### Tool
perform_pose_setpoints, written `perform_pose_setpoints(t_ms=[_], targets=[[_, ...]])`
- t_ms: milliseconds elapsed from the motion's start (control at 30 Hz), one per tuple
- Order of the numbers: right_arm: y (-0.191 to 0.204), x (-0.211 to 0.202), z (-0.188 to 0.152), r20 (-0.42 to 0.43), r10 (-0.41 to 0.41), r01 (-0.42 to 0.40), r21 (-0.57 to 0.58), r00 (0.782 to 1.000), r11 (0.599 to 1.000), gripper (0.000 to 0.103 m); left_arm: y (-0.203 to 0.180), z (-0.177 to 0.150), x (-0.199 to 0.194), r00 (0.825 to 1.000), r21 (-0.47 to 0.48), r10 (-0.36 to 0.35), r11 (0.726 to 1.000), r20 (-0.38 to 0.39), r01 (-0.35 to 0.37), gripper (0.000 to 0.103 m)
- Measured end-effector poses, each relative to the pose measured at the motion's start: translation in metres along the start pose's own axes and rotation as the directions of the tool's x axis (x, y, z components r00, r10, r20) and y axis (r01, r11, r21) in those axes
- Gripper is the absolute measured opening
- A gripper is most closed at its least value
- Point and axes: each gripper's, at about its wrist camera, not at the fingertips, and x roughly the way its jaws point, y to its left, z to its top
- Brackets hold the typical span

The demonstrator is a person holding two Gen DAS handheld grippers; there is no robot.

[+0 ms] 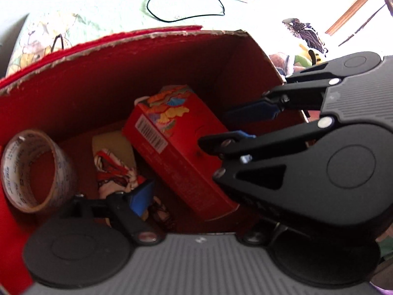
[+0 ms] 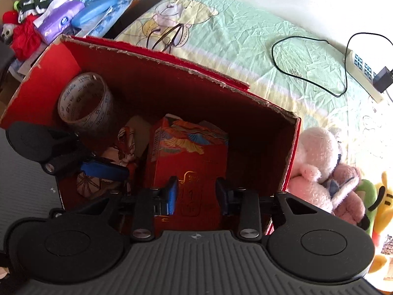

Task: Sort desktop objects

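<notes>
- Red carton [image 2: 189, 152] stands tilted inside the red cardboard box [image 2: 172, 73], beside the tape roll [image 2: 84, 103] and a printed cloth [image 1: 113, 169].
- Right gripper [image 2: 196, 193]: fingers spread either side of the carton's near end, apparently not pressing; released.
- Left gripper [image 1: 140, 196]: only one finger shows; state cannot be told.
- Judgement: carton looks stiff, light, glossy and likely slippery; grip across its narrow faces.

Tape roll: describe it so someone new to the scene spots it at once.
Find the open red cardboard box on the green bedsheet. In its far left corner, beside a patterned cloth and a red carton, sits the tape roll. It is the only ring there: clear tape, printed lettering, hollow centre.
</notes>
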Motion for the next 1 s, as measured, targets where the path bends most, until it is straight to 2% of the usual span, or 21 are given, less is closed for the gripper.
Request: perform_pose_setpoints(t_ms=[67, 133, 200, 367, 500, 567, 633, 800, 1000], targets=[[0.002, 0.001, 0.001, -0.01, -0.008, 0.008, -0.027, 1.0, 1.0, 0.038, 0.003, -0.002, -0.004, 1.0, -0.001, -0.004, 1.0, 0.023, 0.004, 0.084], [-0.003, -0.003, 0.001, 0.006, 0.023, -0.023, -0.03, 1.0, 0.999, 0.037, 0.008, -0.005, -0.009, 0.999, -0.014, -0.005, 1.0, 0.043, 0.005, 0.084], [-0.014, -0.012, -0.002, 0.086, 0.083, -0.085, 0.02, 0.993, 0.996, 0.036, 0.015, -0.007, -0.016, 0.997, -0.036, -0.034, 0.999, 0.067, 0.037, 0.084], [-0.042, -0.041, -0.025, 0.324, 0.085, -0.148, 0.176, 0.942, 0.973, 0.036, 0.016, 0.0, -0.035, 0.982, -0.034, -0.083, 0.995, 0.169, 0.09, 0.081], [-0.062, -0.055, -0.048, 0.452, 0.038, -0.198, 0.312, 0.891, 0.929, 0.034, 0.007, 0.009, -0.038, 0.964, -0.003, -0.154, 0.987, 0.219, 0.158, 0.071], [-0.067, -0.059, -0.062, 0.487, 0.035, -0.232, 0.349, 0.873, 0.908, 0.031, 0.002, 0.016, -0.031, 0.96, 0.004, -0.183, 0.982, 0.21, 0.186, 0.068], [-0.071, -0.058, -0.072, 0.513, 0.037, -0.259, 0.367, 0.857, 0.893, 0.03, -0.002, 0.022, -0.021, 0.968, -0.008, -0.178, 0.983, 0.177, 0.182, 0.066], [-0.072, -0.063, -0.09, 0.538, 0.035, -0.286, 0.391, 0.843, 0.875, 0.029, -0.004, 0.033, 0.0, 0.984, -0.046, -0.167, 0.984, 0.06, 0.17, 0.063], [-0.068, -0.062, -0.098, 0.573, 0.061, -0.342, 0.396, 0.817, 0.852, 0.029, -0.015, 0.022, -0.006, 0.996, 0.069, -0.088, 0.994, 0.019, 0.087, 0.065]])
